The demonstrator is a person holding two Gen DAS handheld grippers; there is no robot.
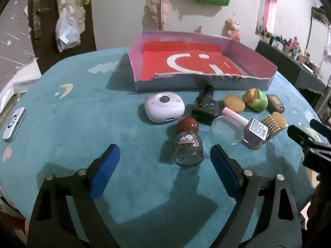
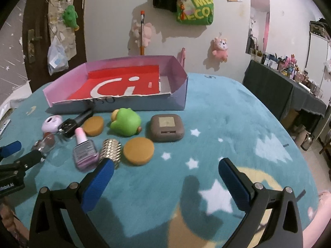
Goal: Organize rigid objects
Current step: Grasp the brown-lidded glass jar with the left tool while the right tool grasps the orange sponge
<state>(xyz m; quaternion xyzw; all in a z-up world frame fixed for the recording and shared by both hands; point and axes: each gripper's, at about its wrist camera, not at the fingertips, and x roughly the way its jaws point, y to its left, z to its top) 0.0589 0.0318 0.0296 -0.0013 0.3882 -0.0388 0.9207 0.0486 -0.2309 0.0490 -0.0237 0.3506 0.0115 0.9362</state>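
My left tool [image 1: 165, 159] hangs low over the teal blanket [image 1: 82, 107], its blue pads [image 1: 107, 165] spread wide apart and gripping nothing. The small glass jar with the brown round cap [image 1: 187, 142] lies just ahead, between the pad tips but touching neither. Beyond it sit the white rounded case [image 1: 164, 106], the black nail polish bottle [image 1: 205, 107] lying on its side, a clear round lens [image 1: 227, 129] and the lilac nail polish bottle [image 1: 253, 133] with its pink cap pointing toward the black one.

My right tool [image 2: 165, 177] is also spread open and holds nothing, over bare blanket patterned with white stars. Its left pad [image 2: 99, 184] sits just beside the gold studded cylinder [image 2: 110, 152]. Next to that lies a tan disc [image 2: 139, 150]; a second tan disc [image 2: 93, 125], the green frog toy [image 2: 125, 124] and the brown square case [image 2: 167, 127] form a row behind. The shallow box [image 2: 182, 95] with a red lining stands past them all, with nothing inside it.
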